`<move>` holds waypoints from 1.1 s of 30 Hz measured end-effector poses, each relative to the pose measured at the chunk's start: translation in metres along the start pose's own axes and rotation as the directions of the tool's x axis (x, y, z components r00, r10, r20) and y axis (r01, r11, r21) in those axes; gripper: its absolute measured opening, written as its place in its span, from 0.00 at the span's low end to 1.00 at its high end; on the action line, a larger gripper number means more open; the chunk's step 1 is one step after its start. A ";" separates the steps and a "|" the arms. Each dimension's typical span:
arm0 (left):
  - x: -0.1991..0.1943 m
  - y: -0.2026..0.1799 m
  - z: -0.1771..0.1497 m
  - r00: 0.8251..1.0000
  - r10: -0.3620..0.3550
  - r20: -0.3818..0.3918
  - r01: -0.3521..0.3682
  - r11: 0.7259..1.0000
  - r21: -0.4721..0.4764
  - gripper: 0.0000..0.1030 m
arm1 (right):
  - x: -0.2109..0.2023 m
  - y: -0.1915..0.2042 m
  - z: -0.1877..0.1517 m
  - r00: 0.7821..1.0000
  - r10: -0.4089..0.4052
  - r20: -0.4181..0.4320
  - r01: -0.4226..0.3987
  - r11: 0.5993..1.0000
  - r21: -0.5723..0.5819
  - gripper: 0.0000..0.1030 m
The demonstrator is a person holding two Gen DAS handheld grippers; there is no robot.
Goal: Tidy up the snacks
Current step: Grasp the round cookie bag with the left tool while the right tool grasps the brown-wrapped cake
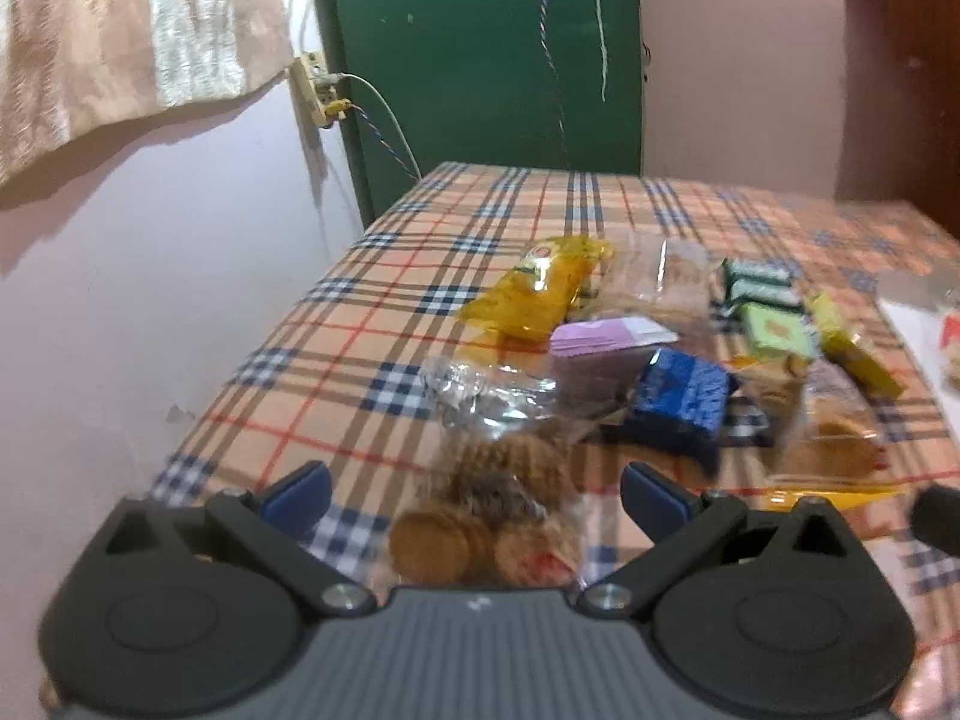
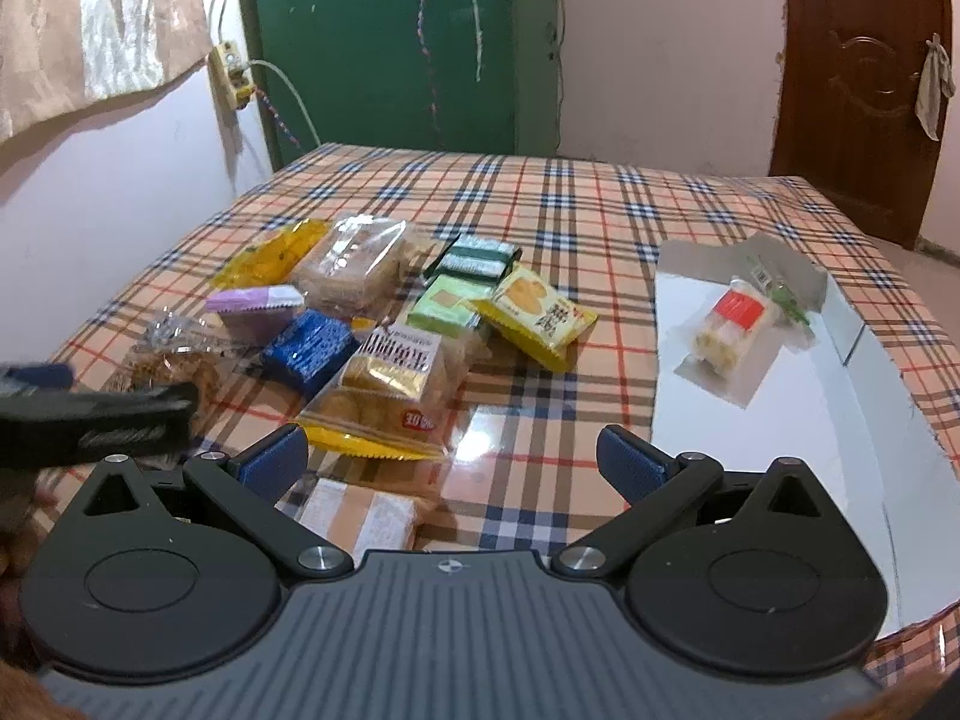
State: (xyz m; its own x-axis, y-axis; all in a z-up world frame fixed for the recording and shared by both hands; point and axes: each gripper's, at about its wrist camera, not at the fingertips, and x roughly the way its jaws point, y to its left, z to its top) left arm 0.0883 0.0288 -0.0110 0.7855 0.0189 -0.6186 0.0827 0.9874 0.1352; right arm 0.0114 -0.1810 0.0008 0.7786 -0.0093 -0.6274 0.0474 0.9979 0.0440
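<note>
Round brown biscuits in a crinkly clear bag (image 1: 486, 516) are lying low in frame between the left gripper's (image 1: 477, 495) spread, unclenched jaws; the right gripper (image 2: 450, 462) is gaping empty over the glossy plaid tablecloth (image 2: 540, 408).

A home room: a plaid cloth (image 2: 600, 204) covers the surface, with a curtain (image 2: 90, 18), a wall socket (image 2: 231, 75) and a carved wooden door (image 2: 864, 90) beyond it.

A small room seen over our plaid table

We see a checked tablecloth (image 2: 600, 210), pale pink walls (image 2: 660, 60), a green cabinet (image 2: 372, 42) behind, a brown carved door (image 2: 864, 90) at right, a beige curtain (image 2: 90, 18) at left, and a wall socket (image 2: 231, 75) with dangling cables.
</note>
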 end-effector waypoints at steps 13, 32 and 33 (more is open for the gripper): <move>0.018 0.006 -0.003 0.997 -0.072 -0.034 0.070 0.996 -0.049 0.49 | 0.030 0.017 -0.014 0.994 0.035 -0.105 -0.041 0.997 -0.059 1.00; -0.039 -0.010 -0.018 0.993 -0.120 -0.010 0.118 0.989 -0.090 0.47 | 0.022 0.014 -0.017 0.992 0.046 -0.115 -0.059 0.992 -0.111 0.53; -0.043 -0.011 -0.017 0.993 -0.122 -0.006 0.121 0.989 -0.091 0.47 | 0.017 0.012 -0.015 0.993 0.046 -0.107 -0.058 0.993 -0.108 0.53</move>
State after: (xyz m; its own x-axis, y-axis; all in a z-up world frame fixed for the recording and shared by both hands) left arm 0.0428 0.0201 0.0007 0.7657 -0.1004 -0.6353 0.1208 0.9926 -0.0112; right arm 0.0163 -0.1686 -0.0211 0.7083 0.0435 -0.7046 -0.0651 0.9979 -0.0038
